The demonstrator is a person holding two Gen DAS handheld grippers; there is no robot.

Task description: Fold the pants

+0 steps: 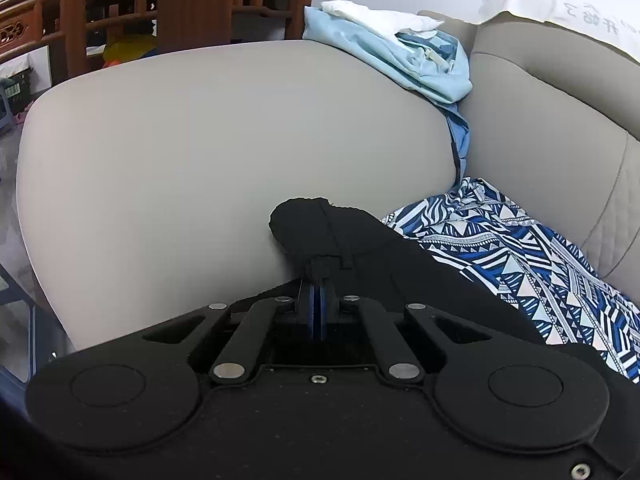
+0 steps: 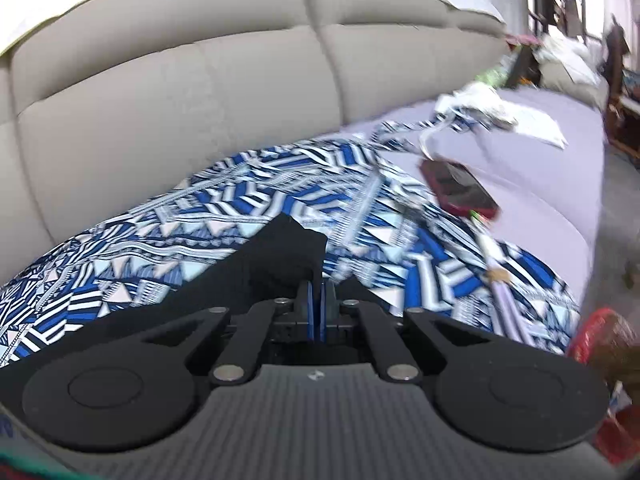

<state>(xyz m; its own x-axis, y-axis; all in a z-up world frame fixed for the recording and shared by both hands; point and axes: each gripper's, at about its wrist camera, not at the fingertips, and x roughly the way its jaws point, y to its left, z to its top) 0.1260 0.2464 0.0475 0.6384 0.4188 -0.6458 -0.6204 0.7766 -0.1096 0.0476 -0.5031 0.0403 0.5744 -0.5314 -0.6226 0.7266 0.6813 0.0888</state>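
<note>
The black pants [image 1: 400, 264] lie on a grey sofa, partly over a blue-and-white patterned cloth [image 1: 520, 256]. My left gripper [image 1: 318, 278] is shut on a bunched edge of the black fabric, which bulges just past its tips above the sofa seat [image 1: 200, 140]. In the right wrist view my right gripper [image 2: 318, 282] is shut on another pointed corner of the black pants [image 2: 280, 248], held over the patterned cloth [image 2: 280, 196]. The rest of the pants is hidden behind the gripper bodies.
A heap of light-blue and white clothes [image 1: 400, 52] sits on the sofa's far corner. The padded sofa back [image 2: 160, 92] rises behind the cloth. A phone in a red case [image 2: 460, 192] and scattered white items [image 2: 500, 112] lie to the right. Wooden furniture [image 1: 180, 0] stands beyond the sofa.
</note>
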